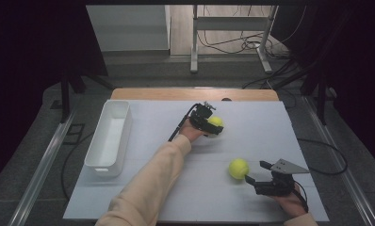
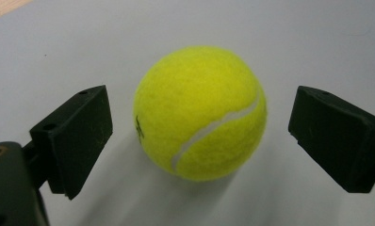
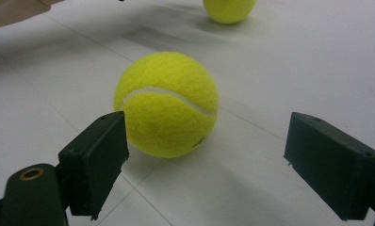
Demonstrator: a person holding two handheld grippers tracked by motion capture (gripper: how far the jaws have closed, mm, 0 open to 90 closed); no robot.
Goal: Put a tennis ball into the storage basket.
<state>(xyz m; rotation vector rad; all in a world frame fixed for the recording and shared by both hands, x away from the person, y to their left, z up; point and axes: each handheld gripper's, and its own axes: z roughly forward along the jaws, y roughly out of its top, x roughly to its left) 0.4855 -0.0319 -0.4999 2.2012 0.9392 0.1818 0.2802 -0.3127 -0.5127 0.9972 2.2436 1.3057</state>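
Two yellow tennis balls lie on the white table sheet [image 1: 251,122]. The far ball [image 1: 216,122] [image 2: 200,113] [image 3: 229,9] sits between the jaws of my left gripper [image 1: 215,127] [image 2: 199,141], which is open; gaps show on both sides of the ball. The near ball [image 1: 239,168] [image 3: 167,103] rests at the tips of my right gripper [image 1: 255,171] [image 3: 204,165], also open. Its left jaw is close to or touching the ball, and the right jaw stands well apart.
A long white bin [image 1: 109,136] stands empty at the left of the sheet. A bare wooden table edge [image 1: 195,94] runs along the far side. Beyond it are table legs and cables on the floor [image 1: 232,47].
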